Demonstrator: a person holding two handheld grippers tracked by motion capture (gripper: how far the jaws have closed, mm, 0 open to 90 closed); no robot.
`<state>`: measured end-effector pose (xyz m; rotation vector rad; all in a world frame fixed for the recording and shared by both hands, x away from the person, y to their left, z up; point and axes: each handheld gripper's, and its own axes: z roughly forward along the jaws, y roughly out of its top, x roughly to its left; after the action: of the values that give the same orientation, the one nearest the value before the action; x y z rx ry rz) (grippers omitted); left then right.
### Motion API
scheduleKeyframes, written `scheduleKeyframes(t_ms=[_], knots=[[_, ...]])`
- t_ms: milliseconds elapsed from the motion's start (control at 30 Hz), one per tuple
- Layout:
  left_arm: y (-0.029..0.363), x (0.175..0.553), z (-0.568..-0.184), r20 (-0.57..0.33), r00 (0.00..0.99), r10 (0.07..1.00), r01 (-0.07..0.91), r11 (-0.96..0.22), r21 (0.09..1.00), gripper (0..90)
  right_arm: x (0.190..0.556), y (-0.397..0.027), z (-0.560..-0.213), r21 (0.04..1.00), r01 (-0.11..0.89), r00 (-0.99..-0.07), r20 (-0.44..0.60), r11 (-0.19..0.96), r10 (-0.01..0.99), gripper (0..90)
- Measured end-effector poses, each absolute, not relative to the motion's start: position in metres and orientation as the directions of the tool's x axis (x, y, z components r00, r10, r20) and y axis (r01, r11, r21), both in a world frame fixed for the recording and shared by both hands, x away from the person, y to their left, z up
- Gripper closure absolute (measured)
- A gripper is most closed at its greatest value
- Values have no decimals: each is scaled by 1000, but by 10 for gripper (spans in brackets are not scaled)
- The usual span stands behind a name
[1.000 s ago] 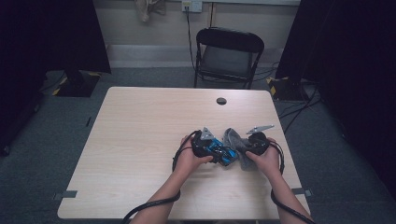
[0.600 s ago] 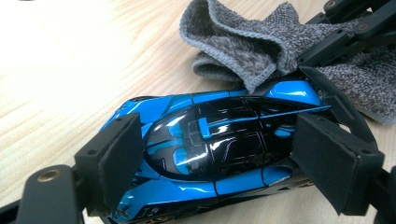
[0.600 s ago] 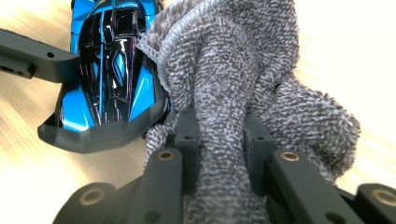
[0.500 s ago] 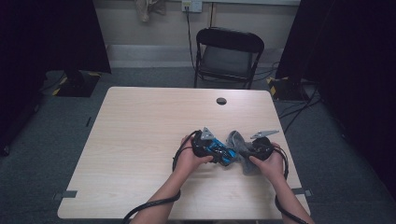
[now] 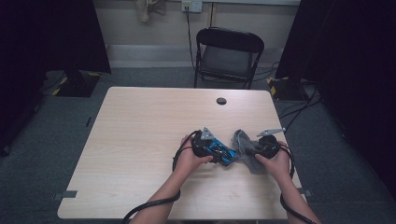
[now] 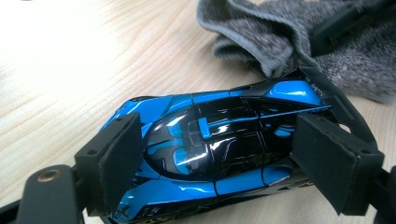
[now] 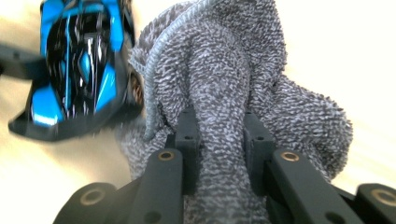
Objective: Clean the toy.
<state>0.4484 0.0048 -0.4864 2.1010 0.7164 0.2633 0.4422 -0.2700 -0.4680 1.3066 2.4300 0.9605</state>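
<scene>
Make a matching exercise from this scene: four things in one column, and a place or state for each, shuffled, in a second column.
Things:
1. toy car
2. grey cloth
3. folding chair
4. round hole

Places or states:
A. stands on the floor beyond the far edge of the table
B. clamped in the jaws of the right gripper
C. blue and black, held between the pads of the left gripper
D. set into the tabletop near its far edge

Pairs: 1-C, 2-B, 3-A, 4-D
</scene>
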Motion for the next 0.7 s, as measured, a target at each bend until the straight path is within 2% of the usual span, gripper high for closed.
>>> scheduleKeyframes(t_ms=[300,700], knots=[[7,448,-489,-78,815,574,384,-435,814,166,472,-248,-453,675,633,-570,77,378,818,732],[9,449,-489,-82,825,559,377,-436,817,171,501,-203,-470,660,633,-598,86,404,797,731]])
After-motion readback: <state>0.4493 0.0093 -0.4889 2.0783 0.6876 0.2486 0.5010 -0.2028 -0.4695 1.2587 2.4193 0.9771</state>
